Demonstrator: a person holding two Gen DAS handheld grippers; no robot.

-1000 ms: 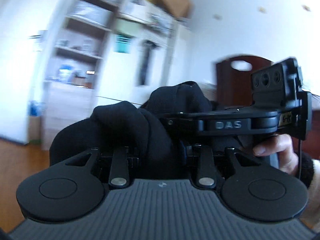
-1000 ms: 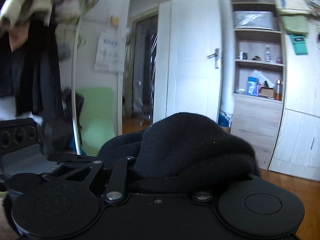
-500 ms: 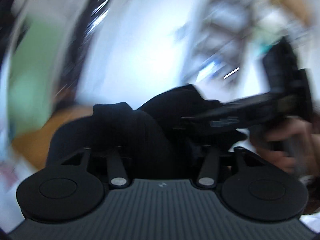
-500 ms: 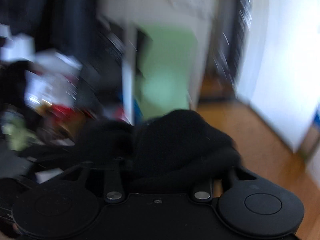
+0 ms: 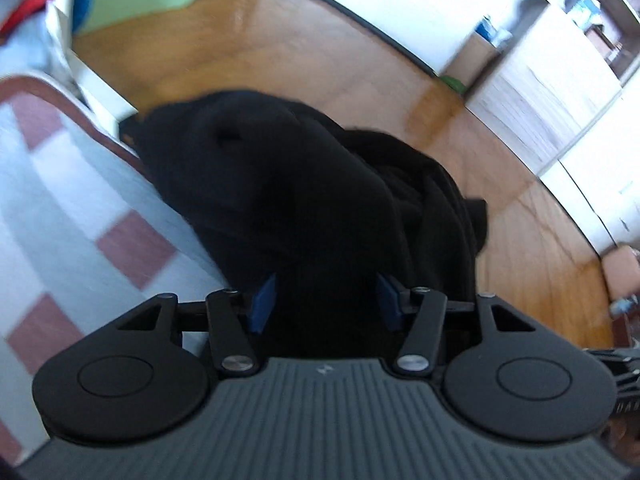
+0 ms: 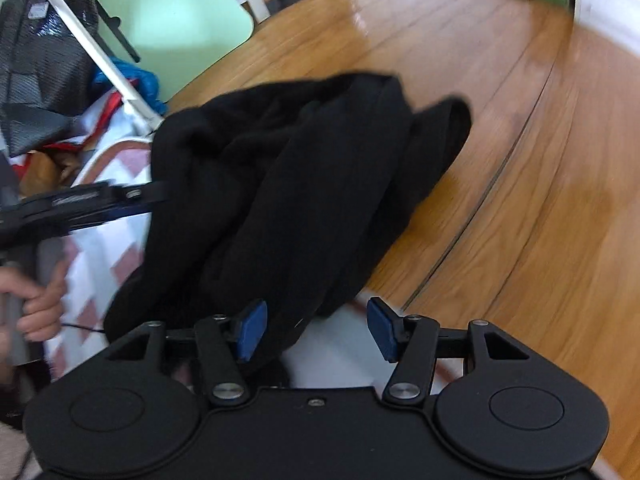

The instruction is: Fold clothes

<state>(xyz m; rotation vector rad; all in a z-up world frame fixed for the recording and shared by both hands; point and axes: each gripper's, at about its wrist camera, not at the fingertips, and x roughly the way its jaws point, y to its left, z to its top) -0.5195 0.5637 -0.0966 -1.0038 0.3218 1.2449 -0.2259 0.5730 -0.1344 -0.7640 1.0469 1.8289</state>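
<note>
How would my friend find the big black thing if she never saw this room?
Look for the checked red-and-white cloth beside the shiny wooden floor. At its edge sits a bunched black garment, spilling toward the floor. It is the only all-black soft heap there.

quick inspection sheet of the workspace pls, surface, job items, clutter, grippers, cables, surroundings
surface: checked red-and-white cover with a brown border; the garment lies at its edge, partly hanging off.
job's things: one black garment, bunched in thick folds, not flat.
clutter: red and blue items and a dark bag heaped beyond the cover's far corner.
grippers: left gripper has the garment between its blue pads, apparently gripped; right gripper is open, fabric against its left pad only.
cables: a thin dark cable by the left hand.
surroundings: wooden floor, green panel, white pole, pale cabinets.
</note>
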